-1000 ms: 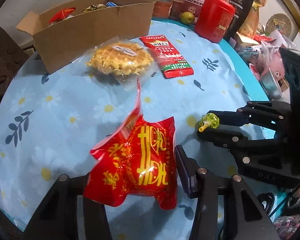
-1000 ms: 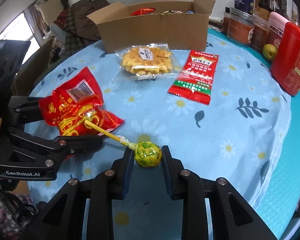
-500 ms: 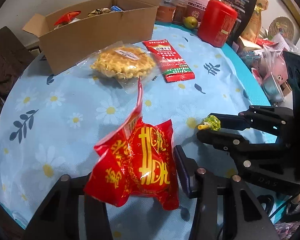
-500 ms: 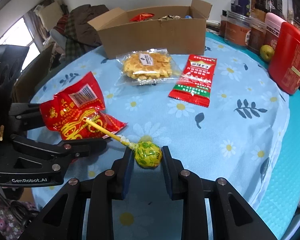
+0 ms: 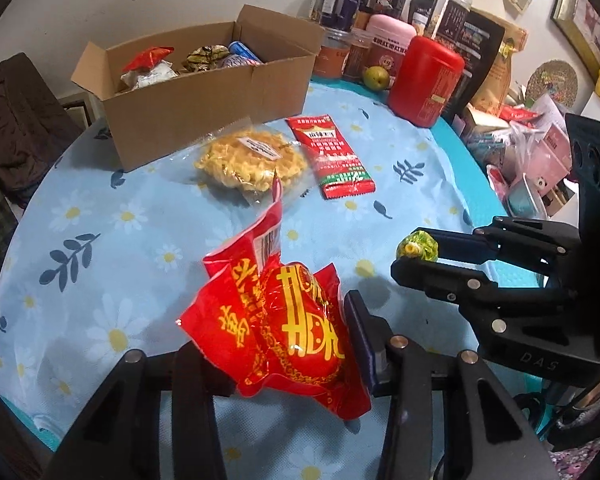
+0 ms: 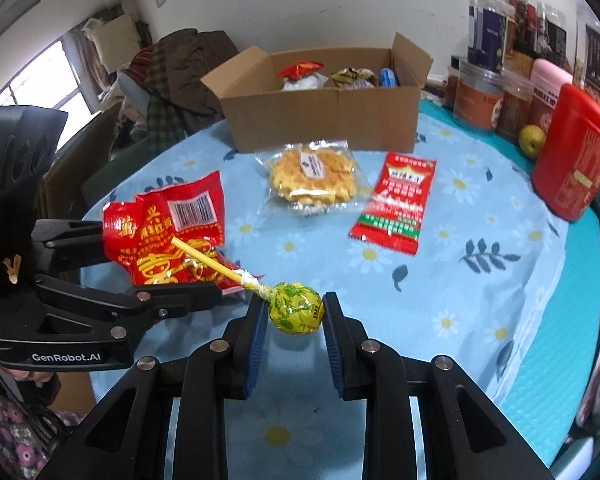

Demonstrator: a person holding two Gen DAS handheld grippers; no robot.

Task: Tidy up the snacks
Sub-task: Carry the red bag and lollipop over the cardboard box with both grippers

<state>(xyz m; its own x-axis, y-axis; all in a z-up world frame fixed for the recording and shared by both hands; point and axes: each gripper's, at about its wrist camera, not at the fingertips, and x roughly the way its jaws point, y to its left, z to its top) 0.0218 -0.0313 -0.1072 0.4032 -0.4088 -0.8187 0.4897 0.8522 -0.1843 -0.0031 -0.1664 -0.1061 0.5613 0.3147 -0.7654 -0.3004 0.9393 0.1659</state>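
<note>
A red snack bag (image 5: 276, 328) is clamped in the left gripper (image 5: 276, 364), and the jaws are closing more on it. The bag is held up off the blue flowered tablecloth (image 5: 100, 240). A green lollipop (image 6: 296, 308) is squeezed tight between the pads of the right gripper (image 6: 296, 316). Its yellow stick (image 6: 208, 260) is pointed away to the left and across the front of the red bag.

The cardboard box (image 5: 204, 96) is seen at the far side of the table, straight ahead of both grippers. Some snacks are already inside it. A round cake in a clear wrapper (image 5: 252, 160) and a flat red and green packet (image 5: 332, 156) are left lying on the cloth just in front of the box, right in the path.

Both held snacks probably have to be carried forward, over those two, and dropped into the box. From these views it cannot be told which hand is nearer to the box. The lollipop's long stick should be watched so the bag is not poked.
</note>
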